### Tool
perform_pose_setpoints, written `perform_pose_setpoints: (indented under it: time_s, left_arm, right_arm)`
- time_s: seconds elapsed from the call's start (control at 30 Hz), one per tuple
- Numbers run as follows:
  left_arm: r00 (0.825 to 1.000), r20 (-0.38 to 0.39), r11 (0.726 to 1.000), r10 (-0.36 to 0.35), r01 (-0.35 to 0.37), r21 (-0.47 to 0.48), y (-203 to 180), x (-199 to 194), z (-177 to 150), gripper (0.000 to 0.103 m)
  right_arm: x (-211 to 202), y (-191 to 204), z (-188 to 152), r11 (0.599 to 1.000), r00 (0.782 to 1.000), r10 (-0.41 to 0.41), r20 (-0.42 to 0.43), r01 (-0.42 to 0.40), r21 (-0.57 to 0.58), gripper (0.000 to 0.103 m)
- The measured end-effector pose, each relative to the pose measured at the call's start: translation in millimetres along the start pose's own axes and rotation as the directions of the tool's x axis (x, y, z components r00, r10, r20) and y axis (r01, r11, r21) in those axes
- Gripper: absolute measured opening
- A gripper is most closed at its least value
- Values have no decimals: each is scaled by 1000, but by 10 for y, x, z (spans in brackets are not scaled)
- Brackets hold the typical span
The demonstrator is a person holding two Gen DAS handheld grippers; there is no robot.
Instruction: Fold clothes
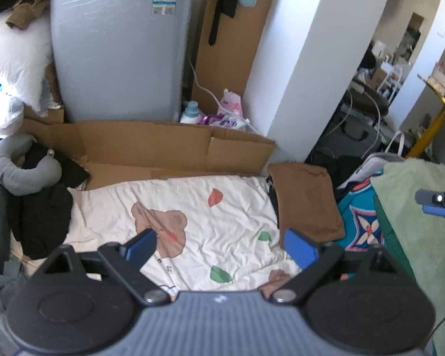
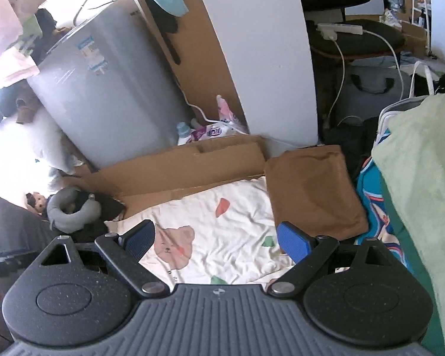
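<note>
Brown folded cloth (image 1: pixel 307 198) lies on the far right side of the white bear sheet (image 1: pixel 192 222); the left gripper (image 1: pixel 221 244) and right gripper (image 2: pixel 216 241) both hang above, spread wide, holding nothing.

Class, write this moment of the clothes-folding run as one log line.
left hand-held gripper: open, empty | right hand-held gripper: open, empty | brown folded garment: on bed's right edge | green garment: unfolded, far right
</note>
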State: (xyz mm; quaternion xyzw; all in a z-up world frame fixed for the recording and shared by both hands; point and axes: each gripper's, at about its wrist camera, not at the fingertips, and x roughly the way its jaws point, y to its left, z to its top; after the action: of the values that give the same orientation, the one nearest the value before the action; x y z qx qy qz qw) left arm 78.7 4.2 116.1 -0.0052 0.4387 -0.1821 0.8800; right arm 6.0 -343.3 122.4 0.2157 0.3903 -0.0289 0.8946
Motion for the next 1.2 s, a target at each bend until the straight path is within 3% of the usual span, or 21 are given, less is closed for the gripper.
perform_pose_setpoints:
  time_s: [0.27, 0.57, 0.73, 0.83, 1.03, 1.2]
  left_arm:
    - [997, 43, 991, 57, -52, -127, 128, -147, -393, 97]
    - [987, 1, 963, 158, -154, -223, 391, -126, -792, 98]
    - [976, 1, 952, 219, -213, -222, 392, -118, -919, 98]
    - [976, -7, 950, 215, -211, -230, 397, -89, -981, 98]
    - [956, 0, 922, 292, -282, -266, 383, -32, -1113, 98]
    - [957, -31, 916, 288, -285, -284, 382, 51, -1181, 98]
  right_arm:
    - [40, 95, -220, 997, 999, 38, -17, -39, -66, 100]
    - [227, 147, -599, 997, 998, 50, -42, -53, -60, 100]
    - [343, 153, -748, 997, 996, 46, -82, -51, -54, 100]
    - [387, 165, -823, 997, 996, 27, -89, -33, -72, 100]
    - [450, 127, -941, 992, 996, -25, -88, 14, -128, 100]
    - [516, 152, -1032, 981, 993, -40, -107, 18, -193, 100]
